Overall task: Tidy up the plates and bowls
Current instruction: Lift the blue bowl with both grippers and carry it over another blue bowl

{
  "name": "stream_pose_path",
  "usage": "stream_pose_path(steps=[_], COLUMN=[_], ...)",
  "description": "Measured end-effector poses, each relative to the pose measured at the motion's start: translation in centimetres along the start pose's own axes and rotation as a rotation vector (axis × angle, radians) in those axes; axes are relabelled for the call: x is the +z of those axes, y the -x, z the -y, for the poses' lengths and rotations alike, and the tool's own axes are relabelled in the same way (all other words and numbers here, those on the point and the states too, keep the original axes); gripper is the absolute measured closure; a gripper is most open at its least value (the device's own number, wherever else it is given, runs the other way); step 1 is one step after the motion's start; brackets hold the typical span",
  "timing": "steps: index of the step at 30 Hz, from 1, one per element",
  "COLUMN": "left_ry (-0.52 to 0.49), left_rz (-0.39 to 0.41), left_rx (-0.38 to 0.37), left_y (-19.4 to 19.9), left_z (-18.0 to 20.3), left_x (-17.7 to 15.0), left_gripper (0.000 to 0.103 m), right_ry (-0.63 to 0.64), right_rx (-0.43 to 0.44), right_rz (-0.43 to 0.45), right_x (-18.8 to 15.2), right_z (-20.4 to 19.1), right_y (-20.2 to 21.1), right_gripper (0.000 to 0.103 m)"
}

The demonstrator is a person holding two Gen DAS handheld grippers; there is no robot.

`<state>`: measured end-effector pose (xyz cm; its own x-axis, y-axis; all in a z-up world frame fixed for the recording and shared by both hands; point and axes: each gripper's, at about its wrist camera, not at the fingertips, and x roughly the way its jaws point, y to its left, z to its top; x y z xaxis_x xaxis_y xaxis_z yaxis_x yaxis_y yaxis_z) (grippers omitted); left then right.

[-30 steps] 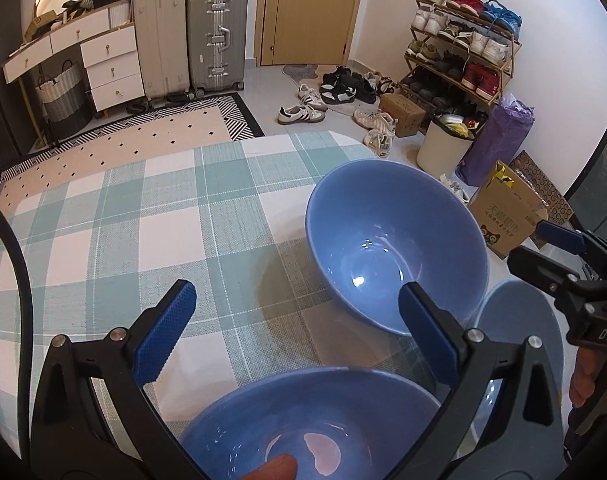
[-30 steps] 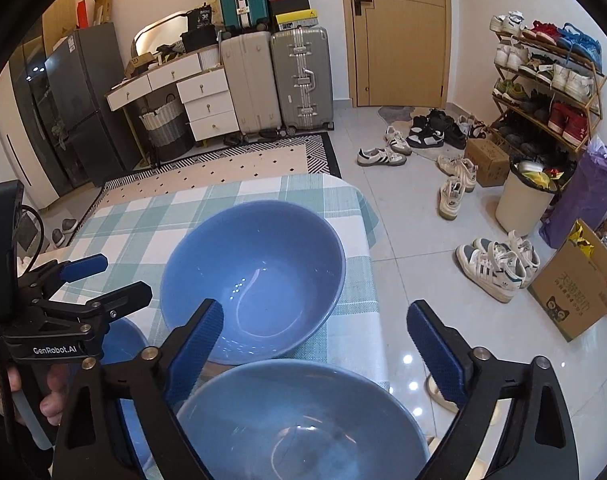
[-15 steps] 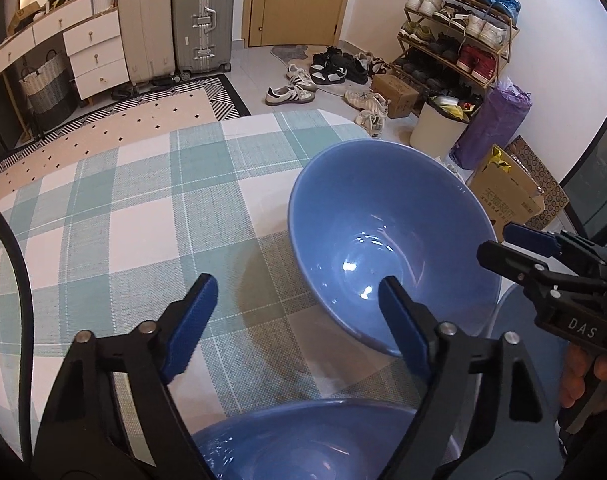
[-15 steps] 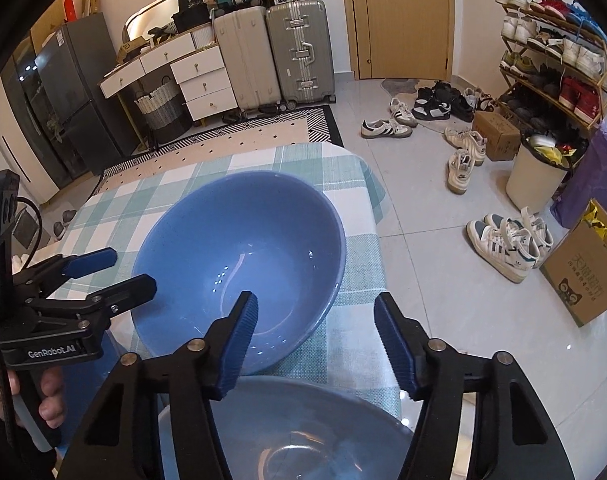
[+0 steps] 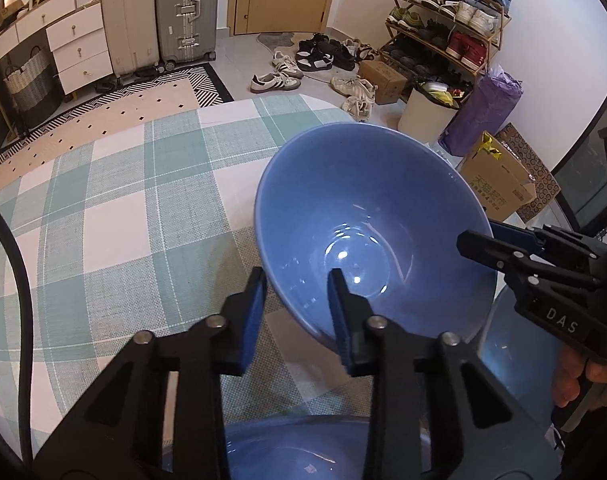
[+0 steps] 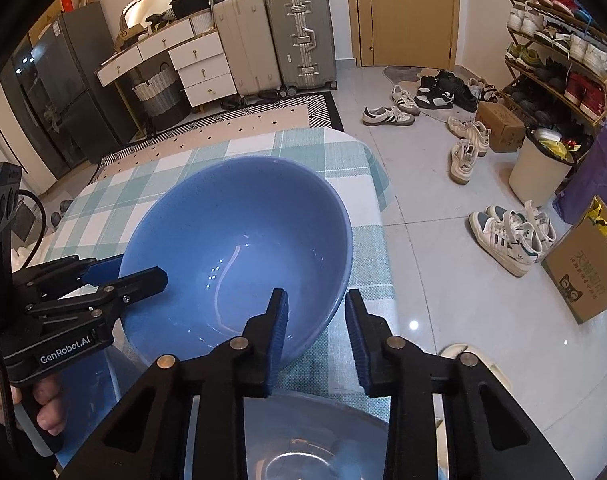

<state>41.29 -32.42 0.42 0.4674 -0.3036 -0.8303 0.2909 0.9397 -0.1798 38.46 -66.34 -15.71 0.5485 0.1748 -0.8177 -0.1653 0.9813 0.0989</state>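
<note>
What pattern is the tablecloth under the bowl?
Teal-and-white checked woven tablecloth; clearest in the left wrist view.

In the left half of the frame the checked tablecloth (image 5: 103, 208) lies bare; the large blue bowl (image 5: 367, 216) blocks the centre and right.

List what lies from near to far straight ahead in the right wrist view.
Right gripper → glossy blue ceramic bowl → green-and-white checked tablecloth → black-and-white patterned rug → silver hard-shell suitcase.
</note>
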Motion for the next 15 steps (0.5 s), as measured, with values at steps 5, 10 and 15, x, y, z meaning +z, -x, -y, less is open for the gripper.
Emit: stream_pose_path(steps=[5, 10, 15], left_ry=[-0.017, -0.018, -0.02], left_rz=[0.01, 0.02, 0.042], left_rx=[0.015, 0.025, 0.028], left_y=[0.14, 0.34, 1.04], left_z=[0.33, 0.17, 0.1], left_x=[-0.03, -0.06, -0.01], left_gripper=[0.081, 0.081, 0.082], right_ry=[0.01, 0.02, 0.024], right_rx=[-0.016, -0.018, -0.021], right_rz=[-0.001, 0.004, 0.018], right_x=[0.08, 0.18, 0.27], right_z=[-0.17, -0.49, -0.87], right_y=[-0.17, -0.19, 0.17], right_gripper=[0.081, 0.082, 0.082])
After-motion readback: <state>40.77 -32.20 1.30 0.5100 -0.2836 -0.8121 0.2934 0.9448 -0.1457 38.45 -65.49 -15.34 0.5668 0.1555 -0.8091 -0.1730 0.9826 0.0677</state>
